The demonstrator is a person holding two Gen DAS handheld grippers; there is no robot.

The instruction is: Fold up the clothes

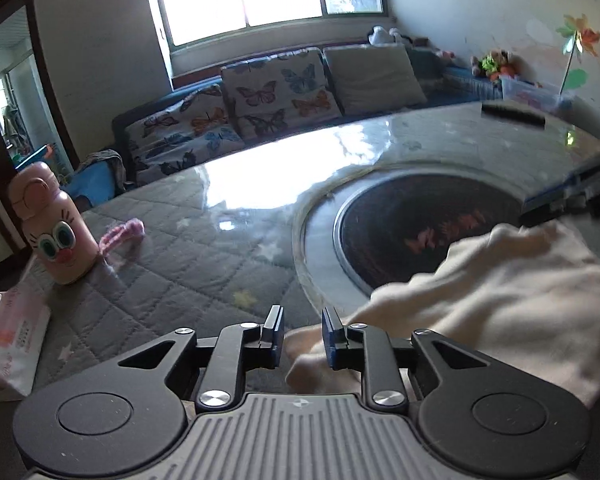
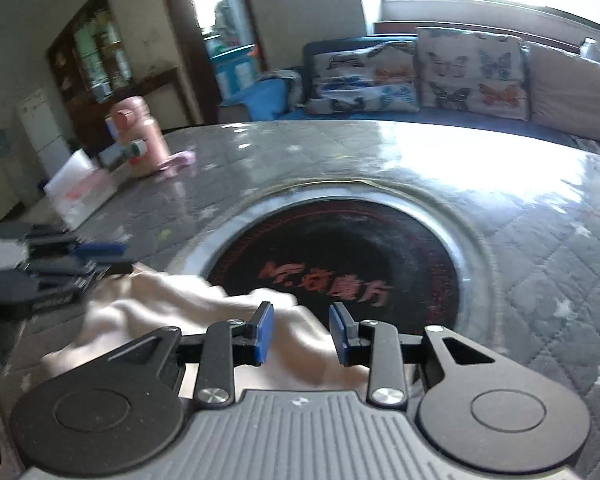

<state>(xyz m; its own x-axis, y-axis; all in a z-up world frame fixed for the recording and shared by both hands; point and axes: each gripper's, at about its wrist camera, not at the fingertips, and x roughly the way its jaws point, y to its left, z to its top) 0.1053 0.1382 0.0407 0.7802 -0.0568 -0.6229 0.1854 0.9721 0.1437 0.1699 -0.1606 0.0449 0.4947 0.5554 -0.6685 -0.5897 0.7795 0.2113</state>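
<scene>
1. A cream-coloured soft cloth garment (image 1: pixel 500 280) is seen lying rumpled on the near side of the grey quilted table cover (image 1: pixel 172 248), one edge draped over the round dark hotplate with red lettering (image 2: pixel 340 264) set into the table.
2. The left gripper (image 1: pixel 302 332) is held low at the garment's left edge, jaws parted a little; a fold of cloth lies under the gap, but nothing is pinched.
3. The right gripper (image 2: pixel 300 328) is poised over the cloth's right side, jaws likewise apart and gripping nothing.
4. The step in hand is judged to be the approach for the first grasp; no neat fold is visible yet.
5. Next, each gripper would need to be lowered onto an edge or corner and closed, so the garment can be lifted and spread flat.
6. Further out, a pink cartoon-faced bottle (image 1: pixel 56 224) and a white packet (image 1: pixel 12 340) are noted at the table's left, well apart from the cloth.
</scene>
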